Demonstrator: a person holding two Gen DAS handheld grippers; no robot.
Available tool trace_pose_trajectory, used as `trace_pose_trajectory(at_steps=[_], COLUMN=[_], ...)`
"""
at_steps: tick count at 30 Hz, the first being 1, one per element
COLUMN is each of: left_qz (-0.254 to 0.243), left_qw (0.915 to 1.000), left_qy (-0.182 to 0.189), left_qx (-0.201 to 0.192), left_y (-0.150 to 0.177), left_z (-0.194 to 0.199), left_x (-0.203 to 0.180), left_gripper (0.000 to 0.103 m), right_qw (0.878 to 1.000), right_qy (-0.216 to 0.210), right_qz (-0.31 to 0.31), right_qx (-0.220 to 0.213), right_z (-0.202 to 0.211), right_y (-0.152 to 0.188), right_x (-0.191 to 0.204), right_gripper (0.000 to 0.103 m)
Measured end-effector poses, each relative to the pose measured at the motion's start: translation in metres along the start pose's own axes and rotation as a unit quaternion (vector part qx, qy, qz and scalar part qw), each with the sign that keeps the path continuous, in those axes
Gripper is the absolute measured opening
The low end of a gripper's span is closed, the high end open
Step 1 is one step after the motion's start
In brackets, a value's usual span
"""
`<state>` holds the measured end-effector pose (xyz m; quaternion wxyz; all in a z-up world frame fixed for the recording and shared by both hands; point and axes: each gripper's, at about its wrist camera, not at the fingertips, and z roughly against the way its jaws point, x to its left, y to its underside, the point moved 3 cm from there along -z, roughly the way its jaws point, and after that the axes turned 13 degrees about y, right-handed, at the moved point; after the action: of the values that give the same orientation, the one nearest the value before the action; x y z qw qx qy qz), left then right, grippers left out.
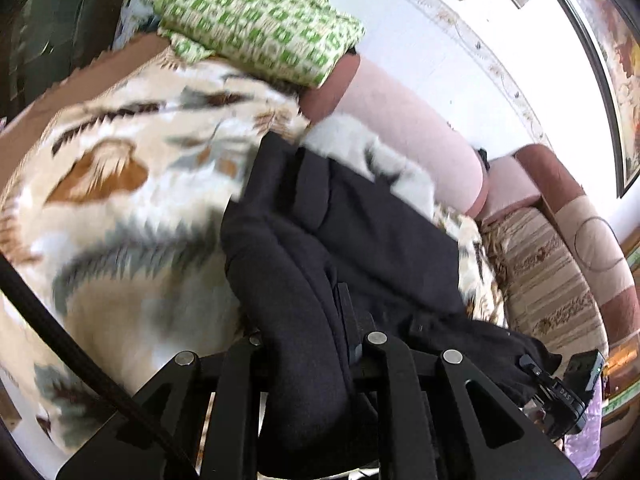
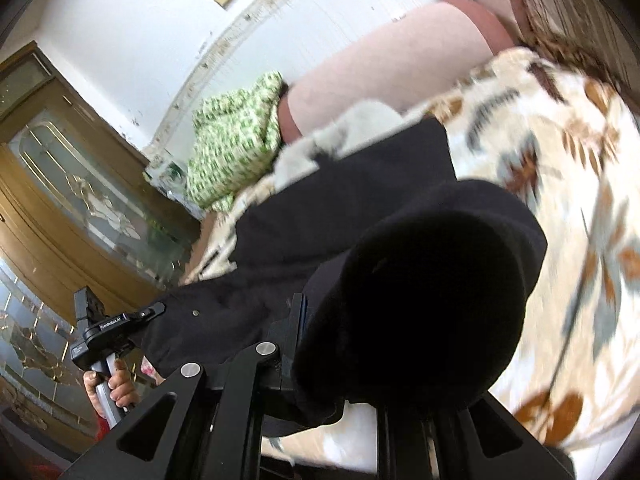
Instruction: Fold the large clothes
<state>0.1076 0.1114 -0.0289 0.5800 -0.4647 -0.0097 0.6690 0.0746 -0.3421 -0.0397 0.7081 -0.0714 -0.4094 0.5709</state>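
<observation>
A large black garment (image 1: 360, 232) lies partly on a cream blanket with a brown and grey leaf pattern (image 1: 120, 184) and hangs lifted toward both cameras. My left gripper (image 1: 316, 344) is shut on a thick fold of the black garment. My right gripper (image 2: 320, 344) is shut on another part of the black garment (image 2: 340, 216), which bulges over its fingers. The right gripper also shows at the lower right of the left wrist view (image 1: 560, 392); the left gripper and the hand holding it show at the lower left of the right wrist view (image 2: 104, 336). Both views are blurred.
A green and white patterned cloth (image 1: 260, 20) lies at the far end of the blanket. A pink bolster cushion (image 1: 408, 128) runs along the white wall. A striped sofa seat (image 1: 552, 280) is at the right. A wooden glass-paned door (image 2: 60, 184) stands at the left.
</observation>
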Motion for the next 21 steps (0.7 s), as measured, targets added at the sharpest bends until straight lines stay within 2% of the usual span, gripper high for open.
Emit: trace_pose_trajectory(at_steps=[3, 9, 13, 16, 21], left_qz=[0.0, 0.02, 0.045, 0.062, 0.07], left_qw=[1.0, 0.9997, 0.9981, 0.9959, 0.9915], left_qy=[0.0, -0.013, -0.043, -0.062, -0.098], left_qx=[-0.009, -0.005, 0.007, 0.022, 0.05], left_y=[-0.029, -0.097, -0.14, -0.158, -0.169], left_z=[-0.011, -0.049, -0.093, -0.132, -0.192], left_x=[-0.011, -0.014, -0.001, 0.013, 0.037], left_gripper=[0.015, 0.015, 0.015, 0.016, 0.017], right_qw=[1.0, 1.0, 0.999, 0.998, 0.994], right_qy=[0.001, 0.009, 0.019, 0.031, 0.053], right_qz=[0.006, -0.005, -0.032, -0.055, -0.079], right_qx=[-0.012, -0.001, 0.013, 0.024, 0.054], right_z=[-0.005, -0.032, -0.067, -0.099, -0.167], right_y=[-0.028, -0.091, -0.133, -0.156, -0.179], right_x=[0.009, 0.018, 0.007, -0.005, -0.024], right_gripper=[0.015, 0.015, 0.015, 0.015, 0.016])
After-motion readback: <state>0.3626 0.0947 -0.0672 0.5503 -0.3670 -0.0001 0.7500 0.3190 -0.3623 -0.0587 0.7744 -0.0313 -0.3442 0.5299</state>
